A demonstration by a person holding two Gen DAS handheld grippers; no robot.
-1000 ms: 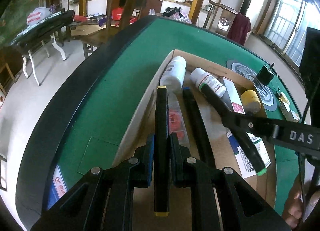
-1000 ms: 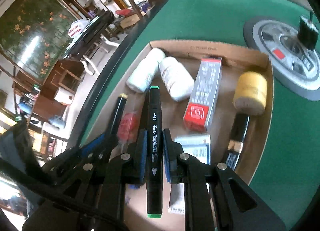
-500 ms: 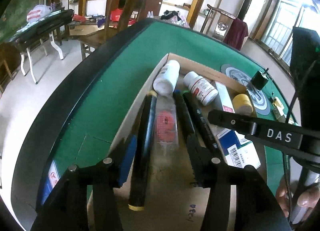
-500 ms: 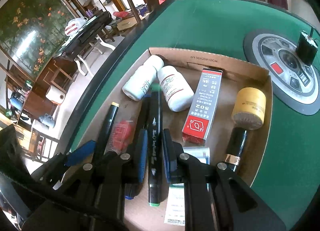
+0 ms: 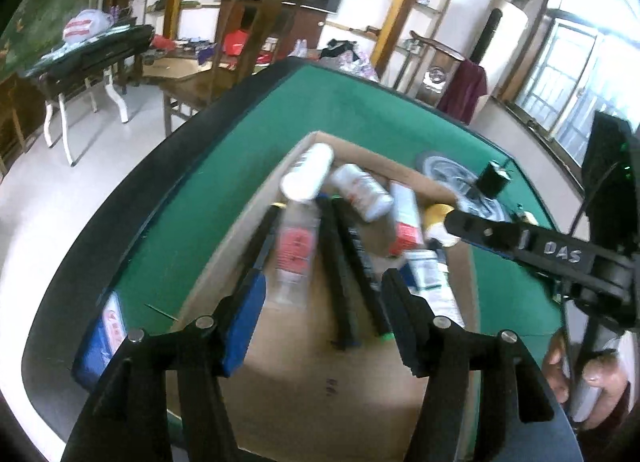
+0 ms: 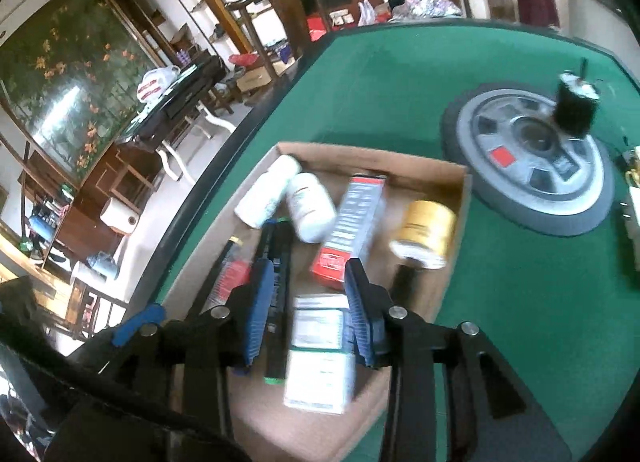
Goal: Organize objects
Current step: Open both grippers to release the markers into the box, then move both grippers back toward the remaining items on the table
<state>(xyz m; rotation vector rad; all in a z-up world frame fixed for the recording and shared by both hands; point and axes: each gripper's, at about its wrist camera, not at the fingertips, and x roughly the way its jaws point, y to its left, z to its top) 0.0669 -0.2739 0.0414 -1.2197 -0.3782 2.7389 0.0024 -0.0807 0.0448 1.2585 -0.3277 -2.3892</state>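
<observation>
Both grippers hang over the cardboard box (image 6: 424, 169) on the green table (image 6: 400, 93). Left gripper (image 5: 324, 302) spread wide, nothing btwn its fingers. Right gripper (image 6: 306, 298) also wide open, empty. In the box: 2 black markers (image 5: 348, 258) side by side, a yellow-tipped marker (image 5: 266, 229) along the left wall, 2 white bottles (image 6: 288, 193) at the far end, red-white carton (image 6: 352, 229), yellow jar (image 6: 426, 234) (pics blurry, labels unreadable).
</observation>
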